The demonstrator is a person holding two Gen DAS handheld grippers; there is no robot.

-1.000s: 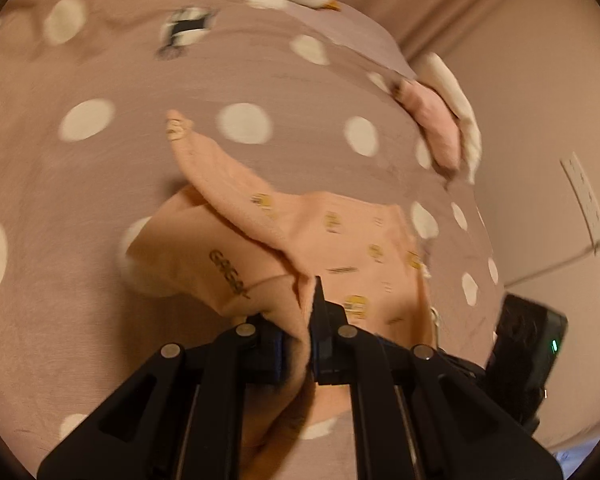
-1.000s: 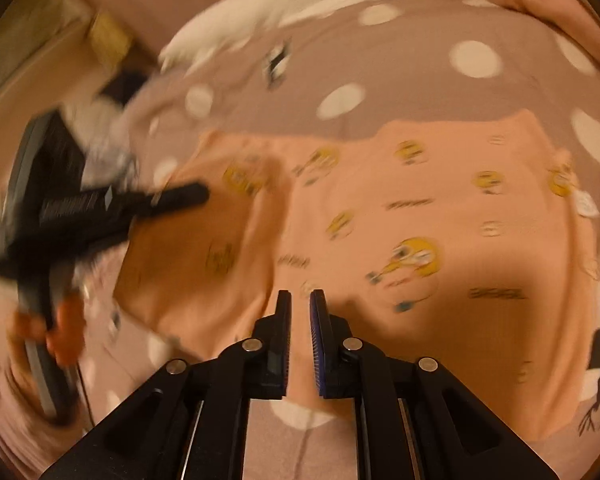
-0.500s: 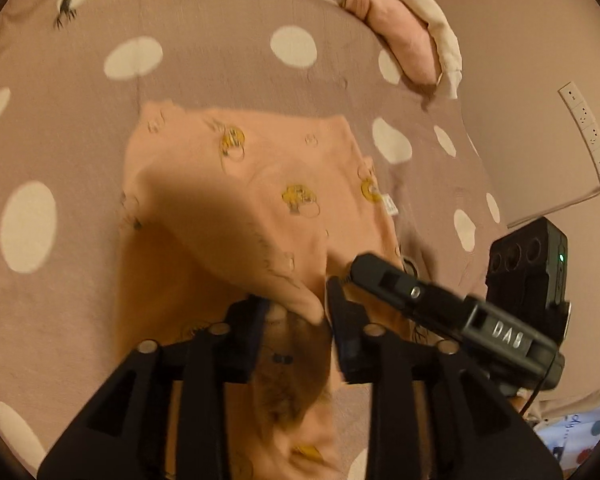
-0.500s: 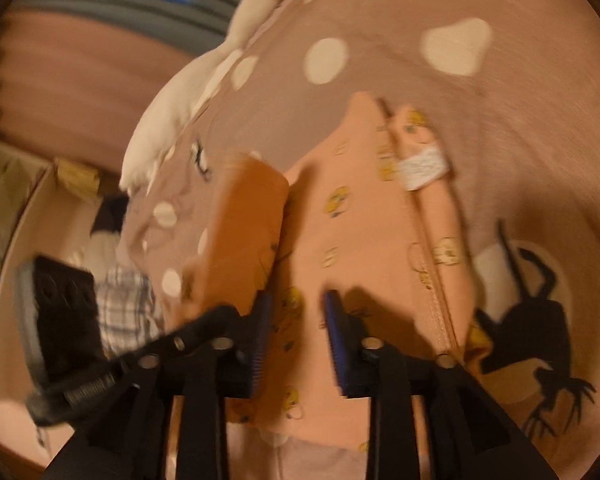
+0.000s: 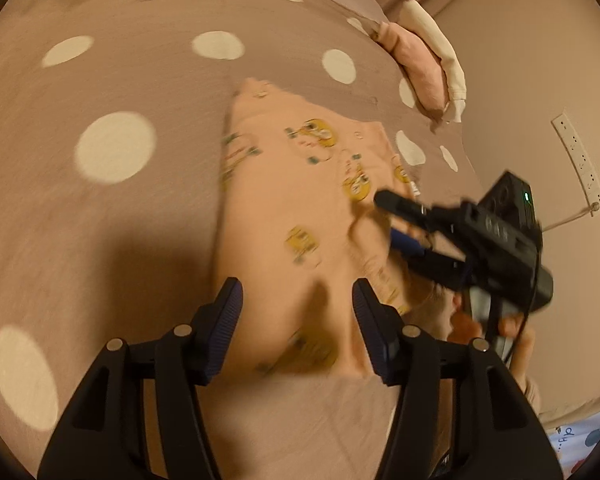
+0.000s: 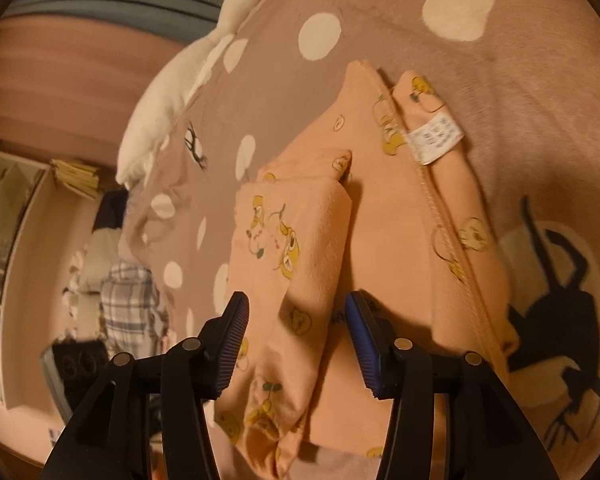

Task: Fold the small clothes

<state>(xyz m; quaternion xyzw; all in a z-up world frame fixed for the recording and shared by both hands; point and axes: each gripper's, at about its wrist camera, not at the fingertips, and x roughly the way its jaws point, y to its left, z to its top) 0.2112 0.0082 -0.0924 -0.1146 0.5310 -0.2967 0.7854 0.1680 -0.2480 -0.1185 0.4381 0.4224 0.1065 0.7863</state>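
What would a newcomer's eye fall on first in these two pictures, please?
Most likely the peach garment with yellow cartoon prints, lying partly folded mid-frame on the brown polka-dot bedspread. Next, the left gripper and right gripper, jaws opening over it with cloth between them. A white plush goose lies at the bedspread's far edge.

We see soft matt cloth everywhere: the peach garment (image 6: 396,240) looks like brushed cotton knit, faintly fuzzy, with printed cartoon motifs and a stitched seam down its right side. Its care label (image 6: 434,138) is smooth woven white fabric. Under it, the dusty-pink bedspread (image 5: 100,80) is matt cloth with cream dots. Far left, the goose toy (image 6: 172,84) looks plush and white. The right tool (image 6: 296,320) shows matt black plastic with ribbed blue rubbery pads and small dull metal pins; the left tool (image 5: 298,308) has the same finish.
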